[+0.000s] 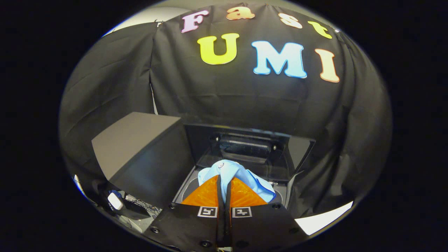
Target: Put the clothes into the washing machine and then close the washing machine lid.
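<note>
Garment: pale sky blue, plain, held between the closed fingers of the gripper. Washing machine: black body, with a grey ring around the drum opening. Lid: dark, glossy, see-through tint, raised. Box beside the machine: matt dark grey top, black sides. Small device below the box: white.
</note>
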`<state>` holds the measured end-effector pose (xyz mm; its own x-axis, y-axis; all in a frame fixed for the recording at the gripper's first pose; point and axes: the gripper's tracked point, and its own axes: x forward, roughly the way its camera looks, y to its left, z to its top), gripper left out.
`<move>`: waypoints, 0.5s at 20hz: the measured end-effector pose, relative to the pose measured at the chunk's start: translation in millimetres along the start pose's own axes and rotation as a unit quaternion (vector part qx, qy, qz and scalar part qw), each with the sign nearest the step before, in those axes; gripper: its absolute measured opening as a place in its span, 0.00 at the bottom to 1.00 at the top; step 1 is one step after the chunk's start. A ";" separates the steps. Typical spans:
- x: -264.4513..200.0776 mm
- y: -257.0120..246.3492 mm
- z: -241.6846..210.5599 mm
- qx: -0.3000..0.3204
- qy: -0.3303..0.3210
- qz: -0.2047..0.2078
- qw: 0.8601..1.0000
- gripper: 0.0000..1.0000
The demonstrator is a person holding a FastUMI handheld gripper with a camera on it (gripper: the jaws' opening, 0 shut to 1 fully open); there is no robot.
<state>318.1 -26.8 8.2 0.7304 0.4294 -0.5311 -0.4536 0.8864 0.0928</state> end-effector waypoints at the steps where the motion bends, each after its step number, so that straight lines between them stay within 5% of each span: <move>1: 9.7 -1.6 -14.4 0.001 0.013 -0.005 1.000 0.01; 10: 99.2 -21.8 -117.6 0.012 0.116 -0.047 0.992 0.01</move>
<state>340.4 -23.9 -145.5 0.6309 0.2953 -0.7175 -0.3747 0.9257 0.0515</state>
